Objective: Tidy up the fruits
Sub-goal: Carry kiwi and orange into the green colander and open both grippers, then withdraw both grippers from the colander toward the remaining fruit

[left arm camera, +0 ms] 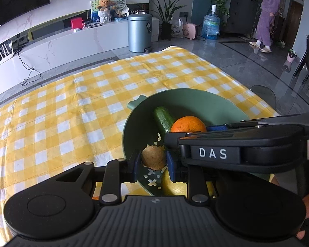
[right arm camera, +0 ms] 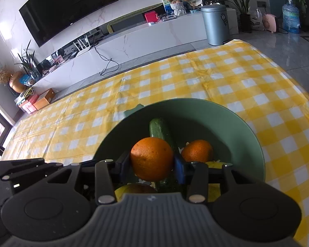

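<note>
Left claw (left arm camera: 154,158) is clamped on a kiwi (left arm camera: 153,157) over the near rim of the green bowl (left arm camera: 195,100). An orange (right arm camera: 152,158) is clamped by the right claw (right arm camera: 152,162) above the bowl, where a cucumber (right arm camera: 159,130), a second orange (right arm camera: 197,151) and a yellow fruit (left arm camera: 175,185) lie. The bowl is carried by the checked desk (left arm camera: 72,107).

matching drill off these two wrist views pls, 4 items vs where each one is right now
Items:
1. kiwi
2. cucumber
3. larger orange
4. trash can

Places:
A. on the floor beyond the table
B. between the right tongs, over the green bowl
C. lying in the bowl, not gripped
D. between the left tongs, over the bowl

Pairs: 1-D, 2-C, 3-B, 4-A
</note>
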`<state>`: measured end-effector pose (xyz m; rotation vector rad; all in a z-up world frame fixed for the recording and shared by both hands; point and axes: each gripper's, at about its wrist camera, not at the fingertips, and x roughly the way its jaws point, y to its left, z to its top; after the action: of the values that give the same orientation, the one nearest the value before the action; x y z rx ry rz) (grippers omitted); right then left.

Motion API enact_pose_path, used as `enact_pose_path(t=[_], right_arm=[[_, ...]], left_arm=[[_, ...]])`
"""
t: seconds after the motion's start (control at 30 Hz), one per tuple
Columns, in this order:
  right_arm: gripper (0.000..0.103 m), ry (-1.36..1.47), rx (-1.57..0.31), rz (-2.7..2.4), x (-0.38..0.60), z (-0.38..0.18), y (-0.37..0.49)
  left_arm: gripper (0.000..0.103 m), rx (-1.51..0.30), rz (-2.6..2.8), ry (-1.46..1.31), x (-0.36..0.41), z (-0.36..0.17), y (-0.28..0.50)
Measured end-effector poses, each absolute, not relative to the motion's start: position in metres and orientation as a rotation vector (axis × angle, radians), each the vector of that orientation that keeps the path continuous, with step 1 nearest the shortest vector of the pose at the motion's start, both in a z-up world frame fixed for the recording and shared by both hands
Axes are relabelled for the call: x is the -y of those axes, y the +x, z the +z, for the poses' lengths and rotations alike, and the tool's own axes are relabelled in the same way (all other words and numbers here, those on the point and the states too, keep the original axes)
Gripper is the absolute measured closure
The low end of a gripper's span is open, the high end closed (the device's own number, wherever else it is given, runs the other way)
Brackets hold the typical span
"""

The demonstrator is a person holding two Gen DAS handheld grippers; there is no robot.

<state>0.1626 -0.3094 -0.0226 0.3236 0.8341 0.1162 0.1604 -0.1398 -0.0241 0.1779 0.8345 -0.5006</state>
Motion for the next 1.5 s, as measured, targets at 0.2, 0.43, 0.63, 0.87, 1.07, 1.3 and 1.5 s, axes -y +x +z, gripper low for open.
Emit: enact_pose_path(t=[0.2,0.43,0.63,0.87,1.07,1.3,1.5], right_arm=[[0.061,0.311,-0.864,0.117,0.309,-0.027,0.168],[0.061,0.336,-0.873,0.107,0.313,-0.029,0.169],[0.061,0.386,-0.848,0.036,0.326,-0.029,0.168],[0.059,0.393,-0.862,0.042,0.324,-0.032,0.17],[0.052,0.389,-0.85,0.042,0.322,-0.032,0.17],[0.049,0.396,-0.841,0.045,0.323,-0.032,0.169],[0.048,0.386,-0.812,0.055,0.321,-0.028,0.167]], left_arm=[[0.074,-0.847,-0.497,0.182,0.142,-0.031,0.164],[0.073,-0.85,-0.503,0.191,0.144,-0.033,0.167],[0.073,-0.85,-0.51,0.148,0.139,-0.033,0.173],[0.072,-0.835,-0.507,0.149,0.141,-0.034,0.174],[0.068,-0.842,-0.514,0.156,0.139,-0.033,0.175],[0.06,-0.854,-0.534,0.132,0.137,-0.032,0.173],[0.06,-0.839,-0.531,0.143,0.133,-0.023,0.166]])
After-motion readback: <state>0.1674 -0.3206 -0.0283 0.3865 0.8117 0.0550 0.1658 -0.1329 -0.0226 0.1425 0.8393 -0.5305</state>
